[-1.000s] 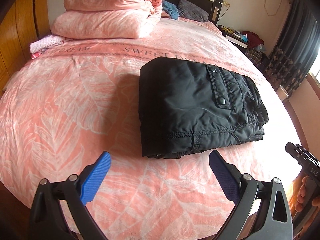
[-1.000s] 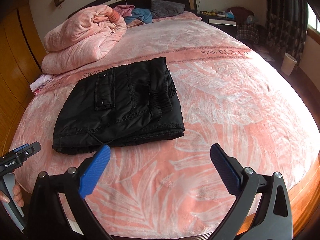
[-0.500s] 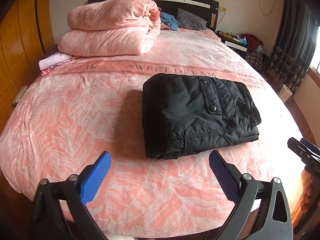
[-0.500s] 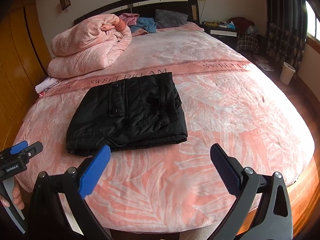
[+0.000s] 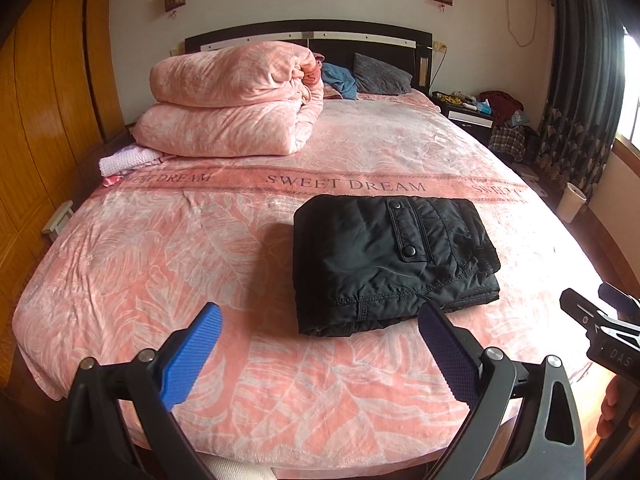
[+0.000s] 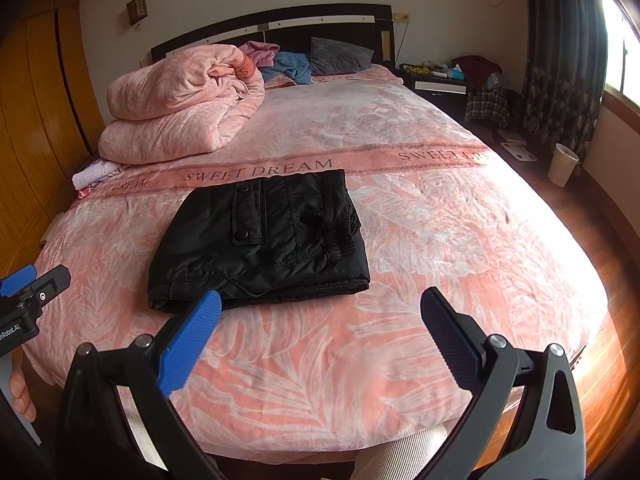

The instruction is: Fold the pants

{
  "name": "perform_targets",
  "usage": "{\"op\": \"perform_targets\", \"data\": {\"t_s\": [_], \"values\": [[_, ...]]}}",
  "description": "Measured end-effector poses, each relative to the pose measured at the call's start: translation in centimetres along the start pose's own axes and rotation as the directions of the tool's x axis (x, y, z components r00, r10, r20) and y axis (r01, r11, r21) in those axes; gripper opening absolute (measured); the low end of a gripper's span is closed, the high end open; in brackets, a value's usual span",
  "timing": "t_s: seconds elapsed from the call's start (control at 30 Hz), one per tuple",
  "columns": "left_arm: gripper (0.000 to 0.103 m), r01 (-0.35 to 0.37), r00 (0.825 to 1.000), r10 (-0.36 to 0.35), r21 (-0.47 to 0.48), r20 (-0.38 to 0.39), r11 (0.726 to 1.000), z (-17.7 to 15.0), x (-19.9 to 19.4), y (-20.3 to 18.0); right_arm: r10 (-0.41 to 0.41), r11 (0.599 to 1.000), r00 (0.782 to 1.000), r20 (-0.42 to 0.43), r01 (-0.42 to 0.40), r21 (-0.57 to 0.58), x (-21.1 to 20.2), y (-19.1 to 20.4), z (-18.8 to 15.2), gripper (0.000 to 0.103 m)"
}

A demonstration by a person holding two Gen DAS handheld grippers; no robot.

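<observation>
You are holding the left gripper (image 5: 320,344) with its blue pads spread wide and nothing between them, hovering off the foot of the bed. You are keeping the right gripper (image 6: 320,320) just as wide apart and empty, beside the left one. Ahead of both, the black pants (image 5: 392,260) are lying folded into a compact rectangle on the pink blanket (image 5: 160,248), pocket flap and snap facing up, just below the "SWEET DREAM" band. Farther back, a folded pink quilt (image 5: 236,100) is sitting near the dark headboard (image 5: 304,34), well apart from the pants.
</observation>
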State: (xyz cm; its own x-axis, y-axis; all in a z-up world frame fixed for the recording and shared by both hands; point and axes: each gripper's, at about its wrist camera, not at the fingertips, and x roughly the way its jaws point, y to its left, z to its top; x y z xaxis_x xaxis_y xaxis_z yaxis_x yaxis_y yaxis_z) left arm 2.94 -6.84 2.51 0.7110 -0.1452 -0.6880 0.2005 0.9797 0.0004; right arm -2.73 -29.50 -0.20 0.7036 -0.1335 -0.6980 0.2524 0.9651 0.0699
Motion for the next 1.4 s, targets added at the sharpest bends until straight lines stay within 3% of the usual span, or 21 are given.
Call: {"op": "perform_targets", "data": {"t_s": [0.47,1.4], "values": [[0.099,-0.029,0.999,0.028,0.029,0.029,0.999,-0.6,-2.3,-0.5,-0.014,1.000,1.000,0.002,0.014,-0.008,-1.4,0.5,-0.4,0.100],[0.099,-0.016,1.000,0.016,0.017,-0.012,1.000,-1.2,-0.9,-0.7,-0.009,1.000,1.000,-0.002,0.009,-0.009,-1.2,0.7,-0.3,0.100]]}}
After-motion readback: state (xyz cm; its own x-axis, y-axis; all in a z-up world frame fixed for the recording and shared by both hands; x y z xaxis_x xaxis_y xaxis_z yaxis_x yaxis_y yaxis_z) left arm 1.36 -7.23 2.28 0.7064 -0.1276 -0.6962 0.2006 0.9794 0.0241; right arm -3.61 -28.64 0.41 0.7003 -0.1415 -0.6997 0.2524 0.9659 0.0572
